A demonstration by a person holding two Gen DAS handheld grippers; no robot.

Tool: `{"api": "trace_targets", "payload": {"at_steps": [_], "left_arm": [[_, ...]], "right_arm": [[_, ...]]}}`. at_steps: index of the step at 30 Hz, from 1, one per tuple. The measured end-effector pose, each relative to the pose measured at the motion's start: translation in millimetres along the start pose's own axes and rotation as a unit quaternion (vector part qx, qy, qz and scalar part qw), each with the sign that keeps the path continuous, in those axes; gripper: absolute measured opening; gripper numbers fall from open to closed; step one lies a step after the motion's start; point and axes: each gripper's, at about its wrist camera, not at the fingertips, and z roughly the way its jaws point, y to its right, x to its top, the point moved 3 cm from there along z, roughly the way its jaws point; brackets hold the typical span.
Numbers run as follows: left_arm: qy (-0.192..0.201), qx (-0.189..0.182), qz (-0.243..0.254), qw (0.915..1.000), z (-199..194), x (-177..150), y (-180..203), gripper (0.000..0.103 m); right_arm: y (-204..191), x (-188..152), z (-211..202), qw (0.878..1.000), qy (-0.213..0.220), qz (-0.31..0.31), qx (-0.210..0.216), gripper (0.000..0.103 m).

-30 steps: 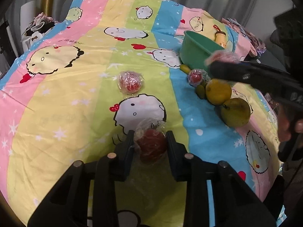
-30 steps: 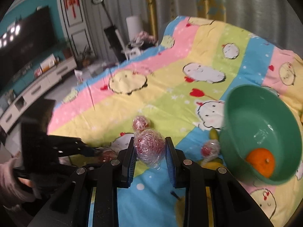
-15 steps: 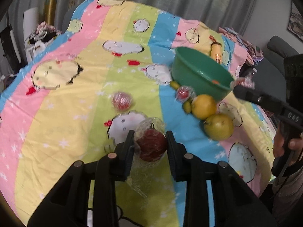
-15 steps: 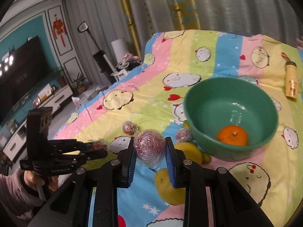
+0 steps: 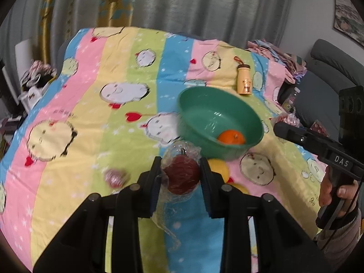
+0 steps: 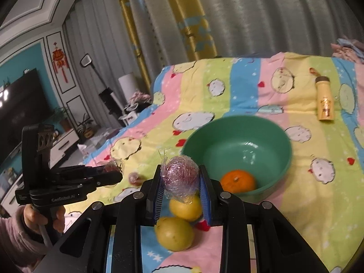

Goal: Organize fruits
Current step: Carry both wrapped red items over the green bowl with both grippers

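The left gripper [image 5: 181,177] has its jaws drawn in narrow, clamped on a dark red round fruit in crinkled clear plastic wrap [image 5: 182,174], with loose film trailing down between the fingers. It is held above the striped cartoon-print bedspread [image 5: 91,118], tilted downward toward the near rim of the green plastic bowl [image 5: 195,104].

The right gripper [image 6: 180,185] is likewise clenched, its blue-padded jaws pressing a pinkish-red round fruit bundled in shiny clear wrap [image 6: 179,176]. It hangs over two yellow round fruits [image 6: 185,207] lying side by side on the bedspread just before the bowl. In the left wrist view a hand [image 5: 332,191] grips its handle at the right edge.

One orange mandarin [image 6: 237,181] lies inside the bowl. Another wrapped red fruit [image 5: 115,177] rests on the bedspread, left of the left gripper. A small yellow bottle with a brown cap [image 6: 324,101] lies beyond the bowl.
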Motion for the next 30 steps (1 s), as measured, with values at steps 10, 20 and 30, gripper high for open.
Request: {"api": "trace_targets", "payload": {"at_steps": [10, 20, 30], "left_arm": [[0.0, -0.014, 0.039, 0.9992, 25.0, 33.2, 36.3, 0.032], [-0.037, -0.037, 0.032, 0.9981, 67.1, 54.6, 50.9, 0.032], [-0.07, -0.024, 0.034, 0.9967, 110.0, 61.7, 53.6, 0.032]], "right_arm": [[28.2, 15.8, -9.5, 0.999, 0.019, 0.02, -0.019, 0.03], [58.9, 22.6, 13.4, 0.998, -0.007, 0.041, -0.047, 0.03], [76.4, 21.8, 52.0, 0.995, -0.047, 0.043, -0.076, 0.03]]}}
